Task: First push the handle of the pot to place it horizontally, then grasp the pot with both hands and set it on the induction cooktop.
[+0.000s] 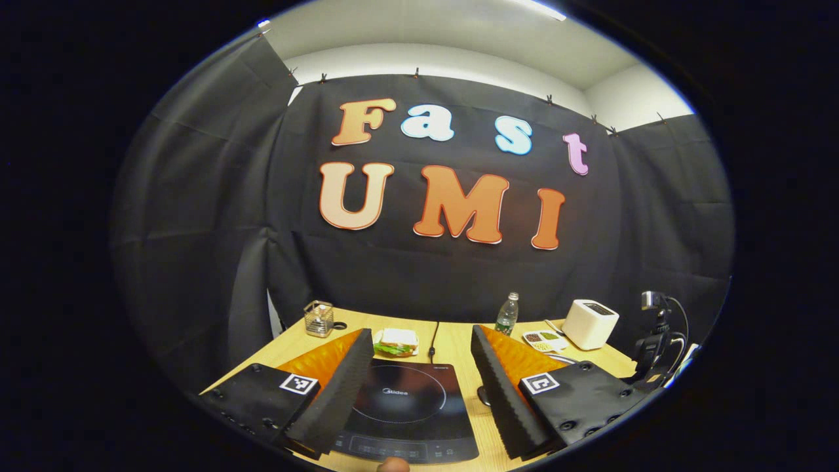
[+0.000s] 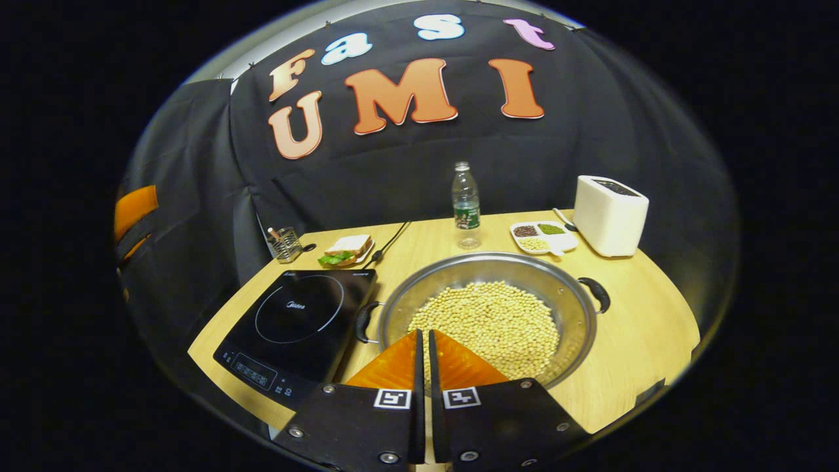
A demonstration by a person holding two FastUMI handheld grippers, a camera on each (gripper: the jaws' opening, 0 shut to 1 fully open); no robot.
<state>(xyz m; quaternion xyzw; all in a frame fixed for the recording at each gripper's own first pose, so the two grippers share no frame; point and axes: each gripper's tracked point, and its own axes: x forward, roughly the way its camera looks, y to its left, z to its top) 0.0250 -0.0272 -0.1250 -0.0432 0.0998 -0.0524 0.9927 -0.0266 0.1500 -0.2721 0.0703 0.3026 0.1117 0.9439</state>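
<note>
The left gripper [image 1: 416,387] is held with jaws spread wide, nothing between them, above the near edge of the flat black induction cooktop [image 1: 406,410], which is seen between its fingers on the light wooden tabletop [image 1: 452,344]. The right gripper [image 2: 424,367] is held with jaws nearly closed, a thin gap left, nothing gripped, over the near rim of the wide steel two-handled pot [image 2: 488,314] filled with pale beans [image 2: 488,318]. The pot is set on the tabletop just right of the cooktop, one black handle [image 2: 362,322] beside it, the other [image 2: 596,293] at far right. Behind are seen a clear plastic water bottle [image 2: 465,204], a white toaster [image 2: 609,215], a sandwich on a plate [image 2: 346,250], and a white divided dish [image 2: 543,236].
</note>
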